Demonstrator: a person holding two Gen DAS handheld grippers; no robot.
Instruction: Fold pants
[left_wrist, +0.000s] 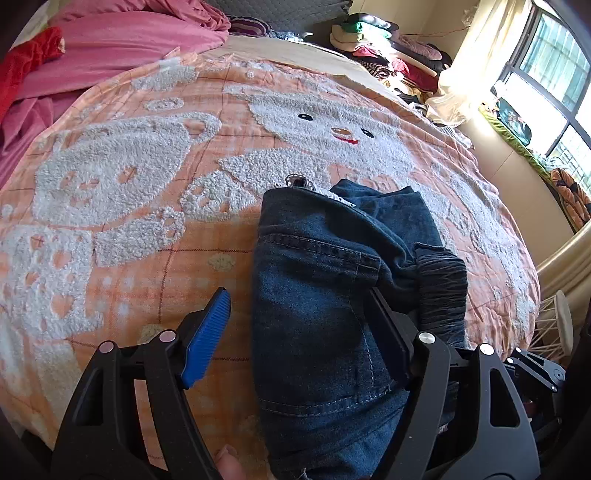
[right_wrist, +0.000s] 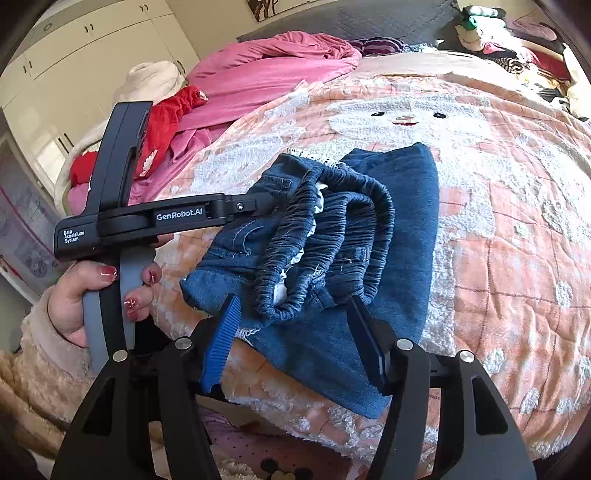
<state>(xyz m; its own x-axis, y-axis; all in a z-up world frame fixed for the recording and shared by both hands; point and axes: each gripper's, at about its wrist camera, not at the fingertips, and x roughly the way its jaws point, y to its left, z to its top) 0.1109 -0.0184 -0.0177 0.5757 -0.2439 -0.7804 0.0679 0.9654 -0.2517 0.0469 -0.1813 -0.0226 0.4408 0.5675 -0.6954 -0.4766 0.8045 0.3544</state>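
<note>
Sunlit bed with a peach bear quilt carries the folded pants. Left gripper has its fingers wide apart over the denim, gripping nothing; right gripper likewise spread, empty. Folding looks nearly finished; next, likely press flat.

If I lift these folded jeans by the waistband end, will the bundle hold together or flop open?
The jeans will probably sag and unfold: the denim layers lie loosely draped. The gathered elastic waistband looks stretchy, so it would likely pull out before the rest follows. On the fuzzy bedspread, pushing would likely bunch them rather than slide them.
</note>
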